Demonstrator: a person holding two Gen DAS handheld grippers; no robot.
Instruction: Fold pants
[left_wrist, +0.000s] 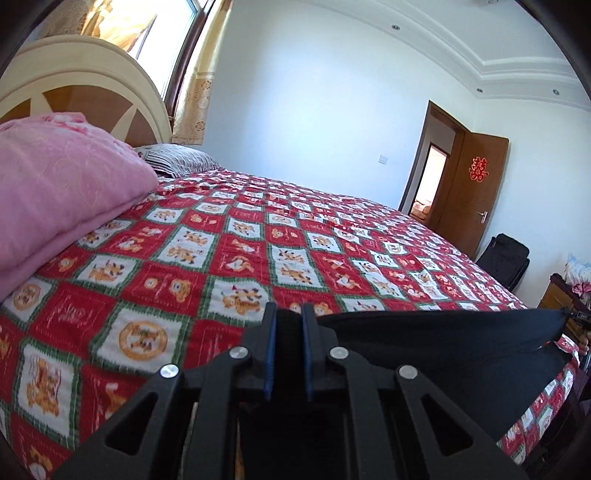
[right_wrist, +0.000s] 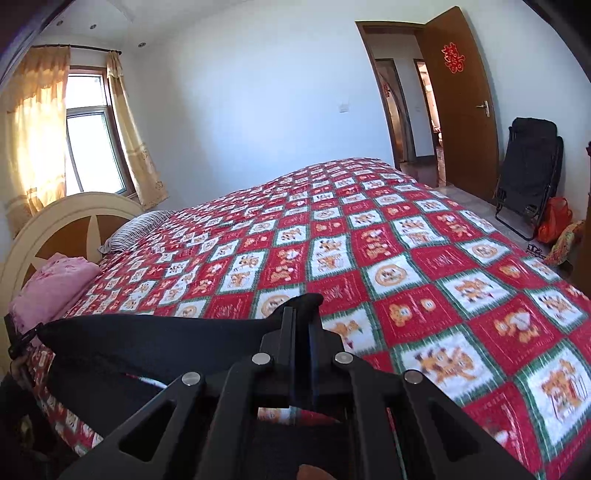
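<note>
The black pants (left_wrist: 443, 339) hung stretched between your two claws, lifted over the near edge of the bed (left_wrist: 258, 236). Your left claw (left_wrist: 290, 317) was pinching one end of the cloth between its blue pads, and your right claw (right_wrist: 301, 321) was pressed together on the other end, a fold of fabric poking up past its tips. The red checked quilt (right_wrist: 406, 258) lay flat beneath. A folded pink blanket (left_wrist: 62, 192) sat by the headboard (left_wrist: 74, 81), well apart from the pants.
</note>
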